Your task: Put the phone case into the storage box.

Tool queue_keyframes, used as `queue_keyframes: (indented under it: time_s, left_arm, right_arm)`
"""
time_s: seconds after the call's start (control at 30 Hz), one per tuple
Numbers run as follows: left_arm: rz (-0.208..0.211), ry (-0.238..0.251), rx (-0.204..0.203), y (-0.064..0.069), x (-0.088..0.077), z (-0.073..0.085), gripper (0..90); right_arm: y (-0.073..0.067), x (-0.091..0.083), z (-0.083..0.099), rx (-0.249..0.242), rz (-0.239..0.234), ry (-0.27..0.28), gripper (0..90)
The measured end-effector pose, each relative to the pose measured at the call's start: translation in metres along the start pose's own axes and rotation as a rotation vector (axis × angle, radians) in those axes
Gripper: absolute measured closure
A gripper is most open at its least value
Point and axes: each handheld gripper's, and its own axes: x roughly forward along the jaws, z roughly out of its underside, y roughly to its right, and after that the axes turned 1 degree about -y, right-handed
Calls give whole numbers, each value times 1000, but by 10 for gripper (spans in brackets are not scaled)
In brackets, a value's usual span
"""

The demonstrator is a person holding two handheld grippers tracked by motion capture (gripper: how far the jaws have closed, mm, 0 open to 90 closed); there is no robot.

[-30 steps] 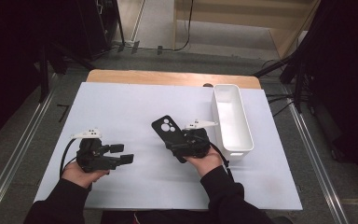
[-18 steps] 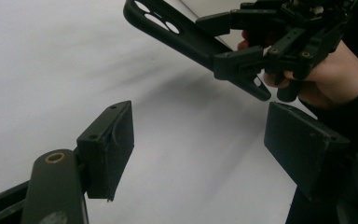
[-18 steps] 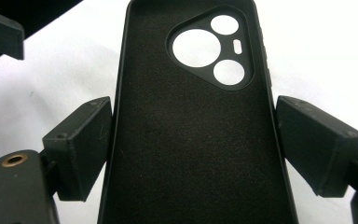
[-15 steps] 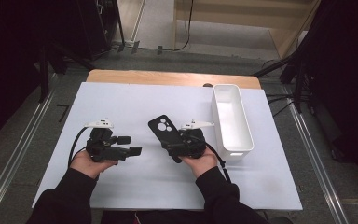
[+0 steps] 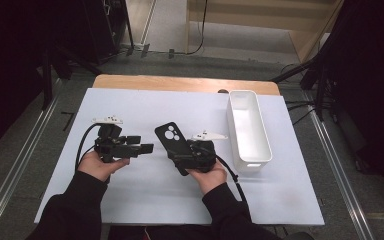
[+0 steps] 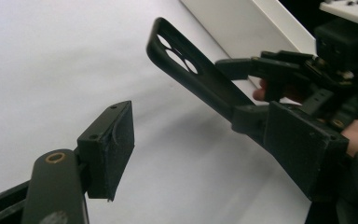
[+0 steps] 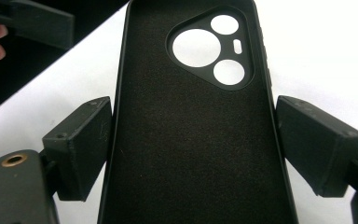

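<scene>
The right gripper [image 5: 180, 154] grips a black phone case [image 5: 172, 145]; the left gripper [image 5: 142, 148] waits, jaws apart — next it likely grabs the case's free end.

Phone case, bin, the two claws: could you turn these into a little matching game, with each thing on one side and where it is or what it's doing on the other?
Things:
1. phone case
2. white bin
3. left gripper
4. right gripper

States:
A. jaws apart, nothing between them
B. stands empty at the table's right side
C. black, with round camera holes
D. clamps the case by its long edges

Pairs: 1-C, 2-B, 3-A, 4-D
</scene>
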Motion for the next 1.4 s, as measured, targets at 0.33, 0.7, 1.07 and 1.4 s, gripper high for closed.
queue_keyframes:
  time_s: [0.33,0.7,1.07,1.4]
  left_arm:
    - [-56,-25,-1,3,10,-13,246]
    - [-112,-33,-22,5,21,-27,245]
    - [-130,-34,-51,3,30,-33,277]
    - [-127,-29,-124,0,36,-37,351]
  right_arm:
    - [-8,6,9,26,-14,28,125]
    - [-14,12,15,35,-8,62,125]
    - [-19,13,19,43,0,104,125]
    - [-24,16,20,65,-19,137,125]
